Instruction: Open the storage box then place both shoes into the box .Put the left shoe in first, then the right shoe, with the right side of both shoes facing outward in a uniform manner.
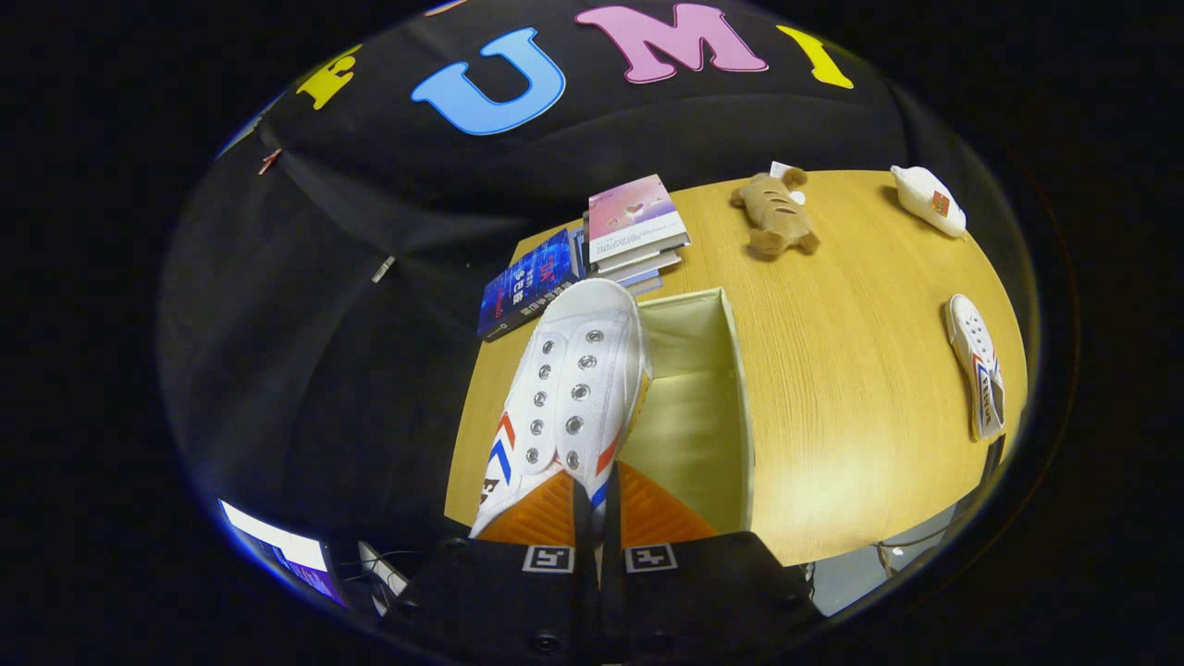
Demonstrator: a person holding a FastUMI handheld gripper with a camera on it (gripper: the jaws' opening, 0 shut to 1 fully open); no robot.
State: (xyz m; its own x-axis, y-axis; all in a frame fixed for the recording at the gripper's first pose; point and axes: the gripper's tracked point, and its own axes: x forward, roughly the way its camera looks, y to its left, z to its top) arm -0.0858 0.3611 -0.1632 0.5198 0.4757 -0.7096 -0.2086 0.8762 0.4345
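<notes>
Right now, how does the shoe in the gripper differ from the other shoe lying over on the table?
The held shoe is pinched between the gripper's fingers, toe pointing away, above the open storage box; the other shoe lies apart on the wooden table, untouched. The held shoe shows its top and eyelets; the other shoe lies more side-on. Both are white with red and blue stripes.

A recording booth dressed up as a home corner

Around my wooden table [832, 388] hangs black cloth [370, 231]; on the table sit stacked books [636, 229], a plush toy [775, 215] beside them, and a monitor [277, 548] glows below the table's near edge.
</notes>
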